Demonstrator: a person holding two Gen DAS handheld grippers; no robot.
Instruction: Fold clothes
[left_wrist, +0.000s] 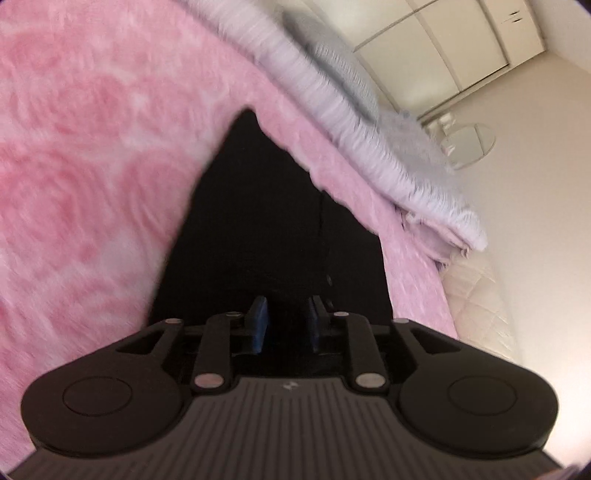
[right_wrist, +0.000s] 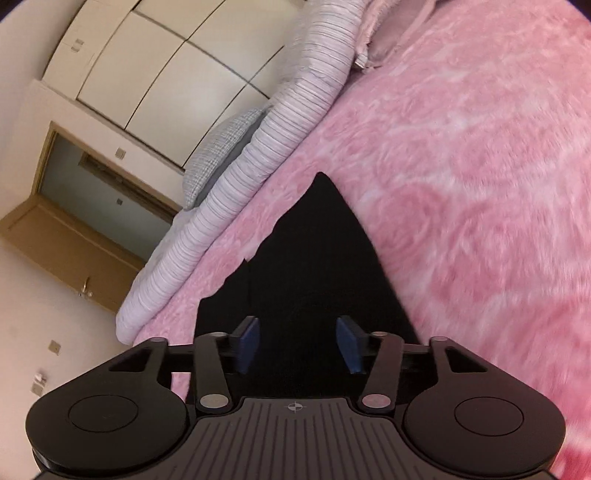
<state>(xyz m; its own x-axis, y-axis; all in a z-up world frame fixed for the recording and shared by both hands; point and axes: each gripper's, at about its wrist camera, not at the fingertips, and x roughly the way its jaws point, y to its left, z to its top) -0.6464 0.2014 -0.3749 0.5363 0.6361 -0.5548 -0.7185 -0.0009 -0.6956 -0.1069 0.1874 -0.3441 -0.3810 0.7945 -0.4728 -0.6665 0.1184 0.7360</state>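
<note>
Black garment (right_wrist: 314, 266) on pink blanket (right_wrist: 461, 166); no legible writing visible.

Pink blanket (right_wrist: 461, 155) is looking super fluffy, plush fleece. The black garment (right_wrist: 317, 266) is reading as flat matt cloth. Striped quilt (right_wrist: 258, 158) is looking ribbed, door (right_wrist: 62, 240) is showing smooth wood, and each hand-held gripper's matt black plastic.

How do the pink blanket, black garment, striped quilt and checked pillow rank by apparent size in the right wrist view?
1. Pink blanket
2. Black garment; nearness may enlarge it
3. Striped quilt
4. Checked pillow, partly hidden
</note>
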